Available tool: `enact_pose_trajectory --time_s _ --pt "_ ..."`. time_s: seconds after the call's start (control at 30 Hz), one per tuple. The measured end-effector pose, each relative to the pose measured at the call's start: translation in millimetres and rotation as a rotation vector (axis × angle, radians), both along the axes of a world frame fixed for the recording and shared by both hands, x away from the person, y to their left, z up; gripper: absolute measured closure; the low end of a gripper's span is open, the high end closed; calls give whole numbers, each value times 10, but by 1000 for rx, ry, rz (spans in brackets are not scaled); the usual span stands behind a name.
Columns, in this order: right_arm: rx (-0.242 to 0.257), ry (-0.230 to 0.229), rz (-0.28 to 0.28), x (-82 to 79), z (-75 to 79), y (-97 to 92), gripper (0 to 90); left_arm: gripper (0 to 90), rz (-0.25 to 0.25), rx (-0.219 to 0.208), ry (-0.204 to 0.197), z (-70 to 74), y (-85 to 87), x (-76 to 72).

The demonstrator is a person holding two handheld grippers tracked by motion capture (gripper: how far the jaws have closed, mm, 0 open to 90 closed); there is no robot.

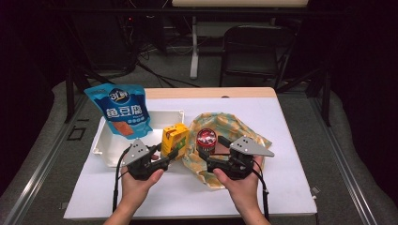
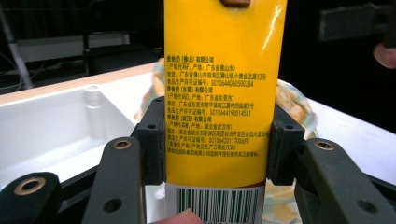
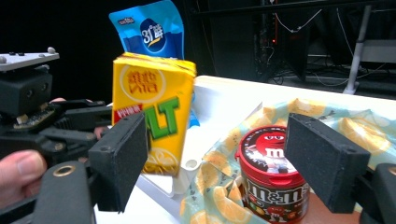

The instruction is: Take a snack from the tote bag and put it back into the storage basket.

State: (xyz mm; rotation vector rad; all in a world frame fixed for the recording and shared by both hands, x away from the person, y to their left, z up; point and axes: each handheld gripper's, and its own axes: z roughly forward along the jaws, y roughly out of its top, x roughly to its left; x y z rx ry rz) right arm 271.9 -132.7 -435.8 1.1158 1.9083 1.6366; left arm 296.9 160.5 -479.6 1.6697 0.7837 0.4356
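The left gripper [image 2: 217,140] clamps a yellow drink carton [image 2: 224,93] upright between its pads, carrying it. The right gripper [image 3: 233,158] stands wide open around a red candy tub [image 3: 273,177], untouched. Likely next: closing on it.

Colours and patterns on the counter

Carton [image 2: 224,93]: yellow, green lettering, red band, black barcode on white. Pouch [image 1: 120,108]: blue, white characters, orange panel. Candy tub [image 3: 273,175]: red lid, brown body with coloured dots. Cloth [image 1: 234,125]: pale teal with yellow lemon slices. Tray [image 1: 105,140]: white. Counter [image 1: 263,187]: white surface. Gripper fingers [image 3: 122,156]: black.
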Motion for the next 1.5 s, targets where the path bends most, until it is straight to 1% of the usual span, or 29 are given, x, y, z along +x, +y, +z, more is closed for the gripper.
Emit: enact_pose_trajectory --time_s 0.23,0.3,0.33,0.43,0.53,0.63,0.67,0.7,0.8,0.87,0.9,0.97,1.03,1.13,1.2,1.23,1.27,1.33,1.37,1.4,1.5 --pt "1 4 -26 32 -29 -57 226 518 68 -42 -7 -11 222 63" --pt "-4 7 -30 39 -31 -78 228 519 88 -47 -8 -40 266 81" --pt "3 7 -37 42 -37 -81 230 519 95 -44 -6 -60 290 94" --pt "-1 10 -41 54 -52 -98 232 519 116 -55 3 -144 337 137" --pt "-6 13 -47 69 -75 -112 234 519 136 -42 13 -248 364 188" --pt "-10 22 -52 85 -101 -121 235 520 161 -30 39 -355 381 248" --pt "-4 22 -55 91 -112 -117 235 520 164 -31 47 -386 389 267" --pt "-10 24 -55 94 -118 -120 235 520 169 -31 52 -412 391 284" --pt "-13 30 -58 107 -135 -134 238 520 188 -15 54 -471 384 337" --pt "-11 33 -64 113 -146 -137 239 520 197 -21 70 -507 388 385" --pt "-15 34 -66 114 -149 -141 239 520 205 -19 71 -527 380 408" --pt "-15 33 -68 115 -156 -144 239 520 209 -14 84 -568 370 451" --pt "-15 35 -71 119 -160 -154 240 520 216 1 101 -609 353 483" --pt "-12 36 -83 126 -170 -174 242 520 212 17 121 -675 338 507" --pt "-6 37 -90 132 -182 -181 242 519 205 38 141 -708 331 517" --pt "-15 38 -89 135 -185 -191 243 519 205 38 145 -730 325 513" --pt "-14 40 -94 136 -189 -194 244 519 201 42 156 -747 322 515" --pt "-19 42 -93 142 -195 -201 244 518 206 64 174 -784 302 505" --pt "-18 42 -96 143 -198 -201 246 518 206 61 165 -806 295 493" --pt "-16 38 -101 145 -202 -199 246 518 202 61 168 -800 296 483" --pt "-19 37 -105 146 -210 -207 248 516 198 83 170 -791 288 462"
